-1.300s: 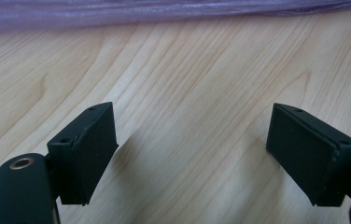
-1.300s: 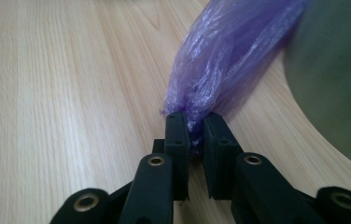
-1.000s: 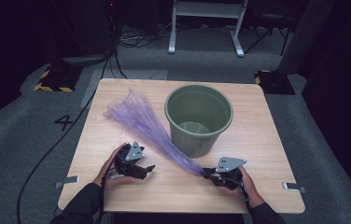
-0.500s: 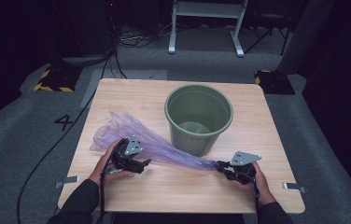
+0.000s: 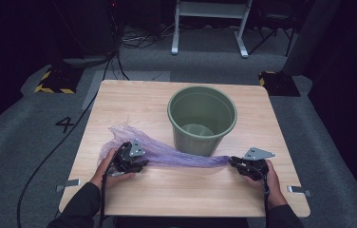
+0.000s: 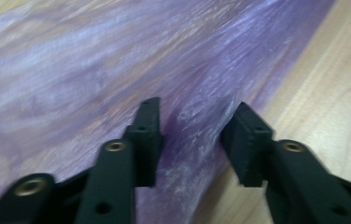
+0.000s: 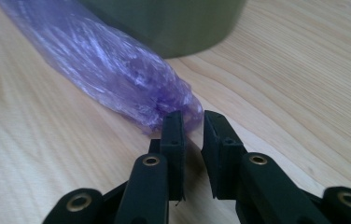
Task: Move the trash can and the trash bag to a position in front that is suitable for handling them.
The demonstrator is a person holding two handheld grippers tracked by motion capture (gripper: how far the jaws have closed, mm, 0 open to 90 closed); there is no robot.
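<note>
A purple plastic bag (image 5: 176,154) lay stretched across the near part of the table (image 5: 134,102), just in front of a green bin (image 5: 202,118). The right gripper (image 5: 237,163) pinched the bag's bunched end. The left gripper (image 5: 136,163) sat over the wider end; its jaws had just been closing, film between them, pads not yet pressing. The step in hand appeared to be securing a second hold; next would be completing that pinch and finding the mouth. The left gripper view showed the remaining gap (image 6: 192,140); the high view did not.
</note>
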